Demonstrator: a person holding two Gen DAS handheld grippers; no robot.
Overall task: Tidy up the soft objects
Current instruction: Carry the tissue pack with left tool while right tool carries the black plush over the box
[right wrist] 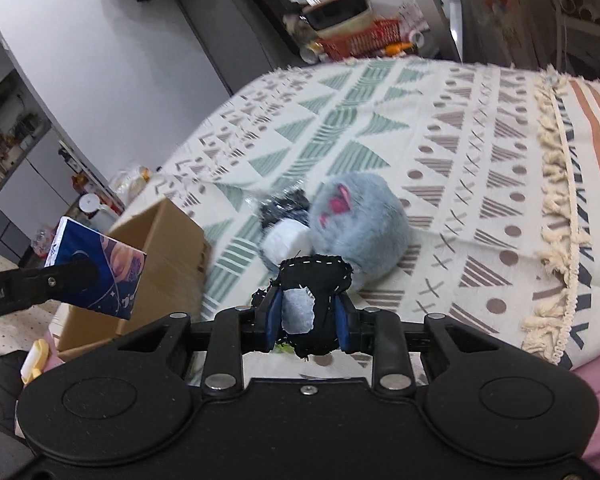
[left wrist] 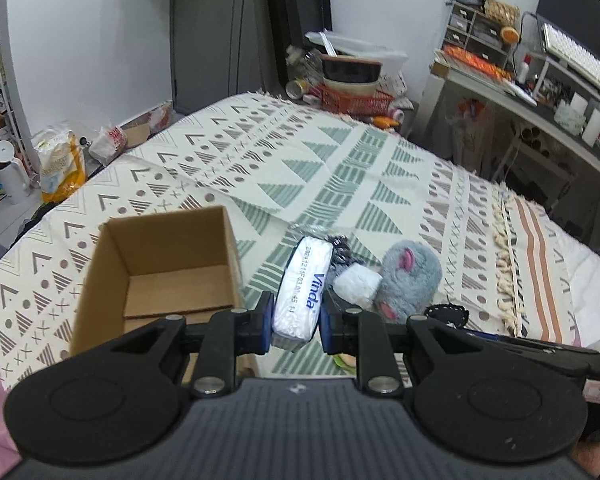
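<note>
One tissue pack [left wrist: 302, 292], white with blue Vinda lettering, is pinched between the fingers of the left gripper [left wrist: 295, 322], held in the air just right of one open, empty cardboard box [left wrist: 160, 268] on the patterned bed [left wrist: 340, 160]; the right gripper [right wrist: 308, 318] has its fingers closed on one black fabric piece [right wrist: 314, 280] with white stitching and a grey patch; on the bed beyond lie one grey plush mouse [right wrist: 358, 220], one white soft lump [right wrist: 284, 242] and one dark plastic-wrapped item [right wrist: 284, 204], all touching.
</note>
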